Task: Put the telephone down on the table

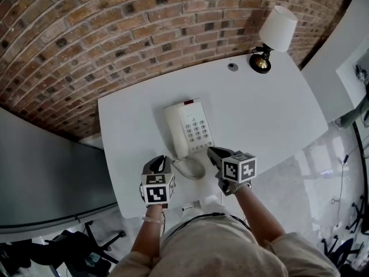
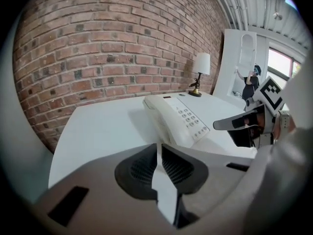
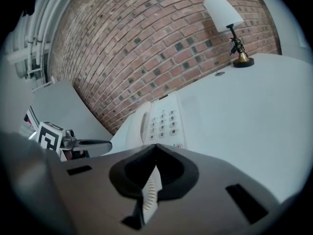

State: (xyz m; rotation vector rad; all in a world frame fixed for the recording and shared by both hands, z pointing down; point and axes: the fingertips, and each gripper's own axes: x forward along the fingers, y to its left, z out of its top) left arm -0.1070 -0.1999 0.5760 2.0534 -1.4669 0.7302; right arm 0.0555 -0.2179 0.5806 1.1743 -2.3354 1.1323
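The setting is an office-type room. Indicators: a plain white table (image 1: pixel 277 108) set against an exposed brick wall (image 1: pixel 115 39); a corded desk telephone (image 1: pixel 189 128) near the tabletop centre; a shaded table lamp (image 1: pixel 274 36) at the far right corner; a black wheeled chair (image 1: pixel 86 247) on the floor off the near left corner; exposed ceiling pipes (image 2: pixel 239 9).

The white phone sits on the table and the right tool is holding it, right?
No. The phone sits on the table, but the right tool holds nothing: its jaws are shut and empty, just short of the phone, as the right gripper view shows.
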